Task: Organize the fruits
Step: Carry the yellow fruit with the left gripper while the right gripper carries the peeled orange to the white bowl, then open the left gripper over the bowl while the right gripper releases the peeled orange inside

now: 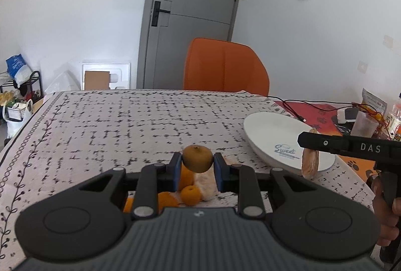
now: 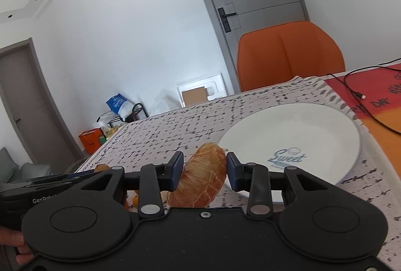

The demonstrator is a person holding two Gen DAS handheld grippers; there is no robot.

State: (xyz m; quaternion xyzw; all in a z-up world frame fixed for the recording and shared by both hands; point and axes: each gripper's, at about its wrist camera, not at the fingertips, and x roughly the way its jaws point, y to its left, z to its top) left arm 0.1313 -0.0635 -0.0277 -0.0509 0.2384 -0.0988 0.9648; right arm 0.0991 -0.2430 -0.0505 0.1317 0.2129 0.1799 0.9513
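Two handheld grippers hover over a counter (image 1: pixel 125 120) covered with a black-and-white patterned cloth. The left gripper (image 1: pixel 197 167) is clamped on a small brownish-yellow fruit (image 1: pixel 197 158), held above orange peels (image 1: pixel 185 192) lying on the cloth. The right gripper (image 2: pixel 205 170) grips a peeled orange piece (image 2: pixel 200 177) — raised just beside the near rim of a white plate (image 2: pixel 300 125). An orange chair (image 1: pixel 225 68) stands behind the counter.

Two matte black handheld grippers, blue at the tips.
The left gripper (image 1: pixel 197 168) shows blue-padded fingers (image 1: pixel 218 172), silver pivot screws and a ribbed grey housing; the right gripper (image 2: pixel 204 172) matches it, white "DAS" lettering along its side.
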